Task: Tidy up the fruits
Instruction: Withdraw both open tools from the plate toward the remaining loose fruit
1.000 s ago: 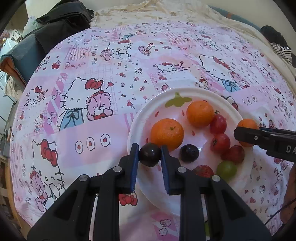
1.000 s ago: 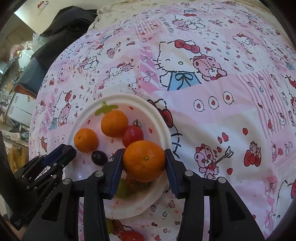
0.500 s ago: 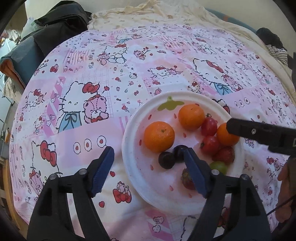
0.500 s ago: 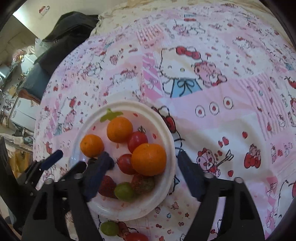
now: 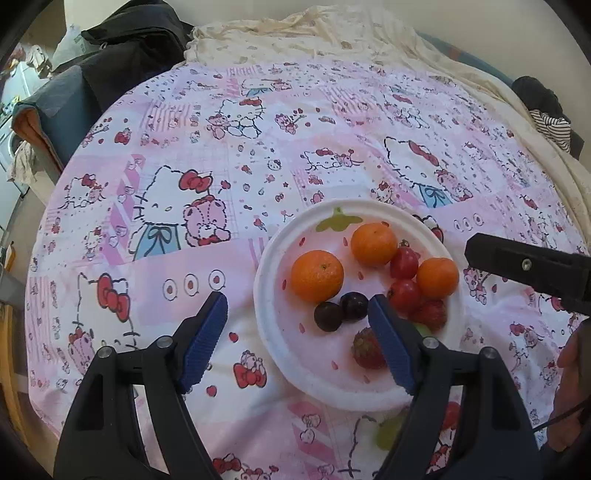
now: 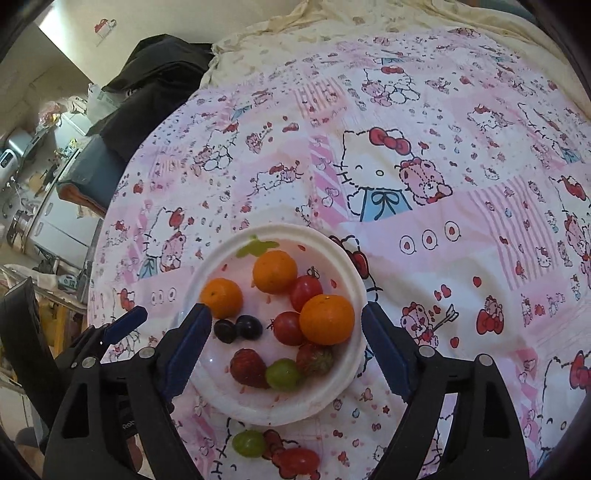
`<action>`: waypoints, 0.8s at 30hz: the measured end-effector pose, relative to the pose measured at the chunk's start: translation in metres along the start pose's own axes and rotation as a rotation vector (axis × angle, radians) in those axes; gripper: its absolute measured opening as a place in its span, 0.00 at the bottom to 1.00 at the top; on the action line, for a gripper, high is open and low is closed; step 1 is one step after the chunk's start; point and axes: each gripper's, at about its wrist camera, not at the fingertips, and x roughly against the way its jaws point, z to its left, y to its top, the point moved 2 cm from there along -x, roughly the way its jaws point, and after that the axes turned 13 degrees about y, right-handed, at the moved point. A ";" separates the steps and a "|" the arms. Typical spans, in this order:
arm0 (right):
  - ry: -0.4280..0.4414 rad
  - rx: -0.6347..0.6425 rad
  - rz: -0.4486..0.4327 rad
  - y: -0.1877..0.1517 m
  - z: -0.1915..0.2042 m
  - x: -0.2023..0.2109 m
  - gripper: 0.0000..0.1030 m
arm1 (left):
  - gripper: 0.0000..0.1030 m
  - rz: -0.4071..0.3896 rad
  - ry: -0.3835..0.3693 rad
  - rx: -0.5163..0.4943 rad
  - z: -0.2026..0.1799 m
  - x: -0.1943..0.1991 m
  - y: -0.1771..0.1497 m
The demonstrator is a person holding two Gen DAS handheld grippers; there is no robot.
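A white plate (image 5: 273,325) (image 6: 347,384) on the Hello Kitty cloth holds three oranges (image 5: 317,275) (image 6: 326,319), two dark grapes (image 5: 327,316) (image 6: 249,327), red tomatoes (image 6: 305,292), strawberries (image 6: 248,367) and a green grape (image 6: 283,373). My left gripper (image 5: 297,336) is open and empty, raised over the plate's near left side. My right gripper (image 6: 286,343) is open and empty, raised above the plate. A green grape (image 6: 249,443) and a red tomato (image 6: 299,459) lie on the cloth in front of the plate.
The pink patterned cloth (image 5: 229,155) covers a round table. Dark clothing (image 5: 133,40) and a cream blanket (image 5: 332,33) lie at the far edge. A striped garment (image 5: 554,125) sits at the far right.
The left gripper let go of a dark grape onto the plate and the right gripper let go of an orange onto the plate. Both opened wide and pulled back and up.
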 end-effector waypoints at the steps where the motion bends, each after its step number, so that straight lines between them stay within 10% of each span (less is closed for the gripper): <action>1: -0.005 0.003 -0.003 -0.001 0.001 0.002 0.83 | 0.74 -0.002 0.001 0.002 0.002 0.003 0.000; 24: -0.019 -0.096 -0.031 -0.065 -0.001 0.063 0.83 | 0.74 -0.088 0.028 0.029 0.052 0.090 -0.042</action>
